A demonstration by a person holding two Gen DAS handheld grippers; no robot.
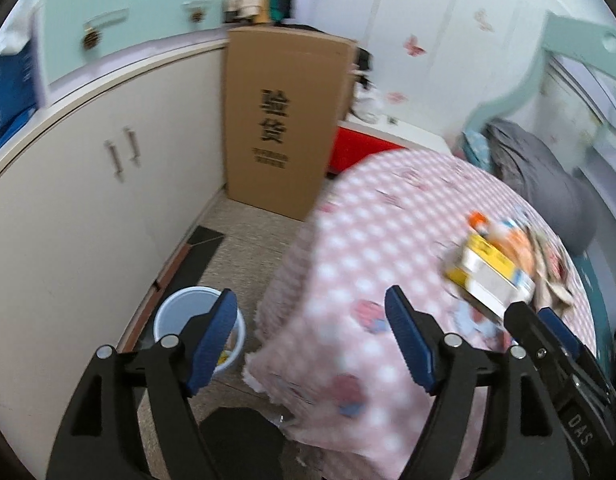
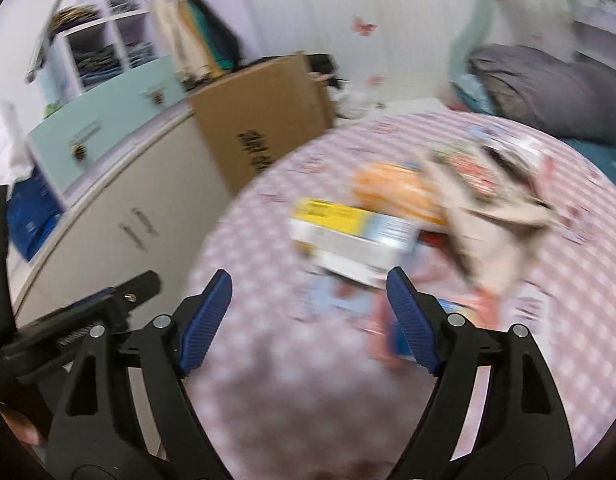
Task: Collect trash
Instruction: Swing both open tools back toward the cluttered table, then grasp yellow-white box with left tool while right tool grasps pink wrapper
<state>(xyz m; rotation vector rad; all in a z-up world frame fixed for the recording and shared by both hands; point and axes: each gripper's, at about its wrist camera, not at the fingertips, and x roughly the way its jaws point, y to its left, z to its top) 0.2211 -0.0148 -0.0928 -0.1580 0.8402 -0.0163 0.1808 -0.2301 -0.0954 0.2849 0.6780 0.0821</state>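
Yellow-and-white carton (image 2: 348, 236) and crumpled wrappers (image 2: 488, 200) heaped on pink checked bedspread (image 2: 308, 392), blue bin (image 1: 187, 304) on floor

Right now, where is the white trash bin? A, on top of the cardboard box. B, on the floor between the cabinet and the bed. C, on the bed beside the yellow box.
B: the white trash bin stands on the floor, with the cabinet on one side and the pink checked bed on the other.
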